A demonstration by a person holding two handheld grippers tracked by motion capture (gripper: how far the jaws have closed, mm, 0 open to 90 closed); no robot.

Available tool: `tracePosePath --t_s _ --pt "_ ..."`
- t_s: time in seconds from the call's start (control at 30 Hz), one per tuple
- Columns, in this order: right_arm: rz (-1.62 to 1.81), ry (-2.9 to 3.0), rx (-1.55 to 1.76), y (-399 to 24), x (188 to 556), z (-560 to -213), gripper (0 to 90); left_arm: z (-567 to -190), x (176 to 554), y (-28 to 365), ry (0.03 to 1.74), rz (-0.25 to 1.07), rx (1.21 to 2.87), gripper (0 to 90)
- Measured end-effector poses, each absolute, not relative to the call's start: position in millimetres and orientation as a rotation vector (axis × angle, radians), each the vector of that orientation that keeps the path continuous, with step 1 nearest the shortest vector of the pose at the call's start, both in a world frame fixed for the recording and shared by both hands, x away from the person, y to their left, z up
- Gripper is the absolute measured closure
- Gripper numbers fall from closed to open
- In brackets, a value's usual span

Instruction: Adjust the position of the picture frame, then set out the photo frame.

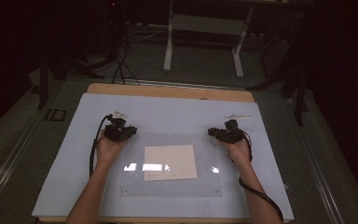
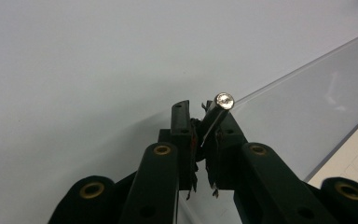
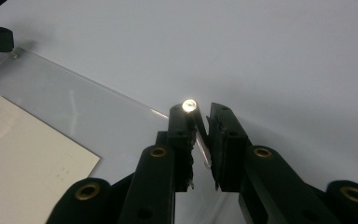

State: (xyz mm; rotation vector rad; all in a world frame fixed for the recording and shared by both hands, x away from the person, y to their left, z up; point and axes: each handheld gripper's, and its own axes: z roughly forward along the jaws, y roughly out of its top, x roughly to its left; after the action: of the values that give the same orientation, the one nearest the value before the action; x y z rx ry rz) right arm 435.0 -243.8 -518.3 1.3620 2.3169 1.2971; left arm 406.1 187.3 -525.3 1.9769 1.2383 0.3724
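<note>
- A clear rectangular acrylic sheet (image 1: 170,163) lies flat at the centre of the high view, on the pale blue mat (image 1: 74,154) that covers the wooden counter (image 1: 168,91).
- Under the sheet sits a cream rectangular paper card (image 1: 170,162), near the middle of the frame.
- The left gripper (image 1: 120,133) rests at the sheet's upper left corner, the person's left hand (image 1: 108,148) behind it.
- In the left gripper view, the jaws stand close together around a small silver metal standoff pin (image 2: 216,114) at centre frame. The pin lies against the right jaw, and a thin gap shows at the left jaw, so I cannot tell whether it is clamped.
- The right gripper (image 1: 224,134) rests at the sheet's upper right corner, held by the right hand (image 1: 237,150).
- In the right gripper view, a second shiny round-headed metal pin (image 3: 189,105) sits at centre frame against the left jaw. A narrow gap separates it from the right jaw, so the jaws are slightly apart and not pressing it from both sides.
- The sheet's far corner pin (image 3: 17,52) shows small at the upper left of the right gripper view.
- White glare spots (image 1: 151,167) lie on the sheet's lower half in the high view.
</note>
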Motion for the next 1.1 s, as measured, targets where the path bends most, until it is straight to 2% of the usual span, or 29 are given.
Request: tracePosePath --t_s 0.1,0.17,0.27,0.37,0.5,0.77,1.1 --pt "1.298 2.314 1.362 -244 435 -519 79.5 -527 405 189 1.243 0.362 1.951 80.8" --pt "1.304 2.313 1.359 -244 434 -519 79.4 -527 403 190 1.244 0.368 1.925 74.7" --pt "1.315 2.308 1.360 -244 434 -520 79.3 -526 398 193 1.228 0.386 1.886 70.7" --pt "1.313 2.305 1.359 -244 434 -521 79.3 -525 395 195 1.212 0.409 1.863 70.5" --pt "1.318 2.302 1.360 -244 434 -521 79.3 -524 387 201 1.169 0.444 1.801 72.3" --pt "1.320 2.295 1.363 -244 434 -522 79.3 -528 384 198 1.151 0.477 1.774 81.3" --pt "1.307 2.293 1.354 -243 432 -522 79.2 -530 380 197 1.145 0.511 1.738 82.7"
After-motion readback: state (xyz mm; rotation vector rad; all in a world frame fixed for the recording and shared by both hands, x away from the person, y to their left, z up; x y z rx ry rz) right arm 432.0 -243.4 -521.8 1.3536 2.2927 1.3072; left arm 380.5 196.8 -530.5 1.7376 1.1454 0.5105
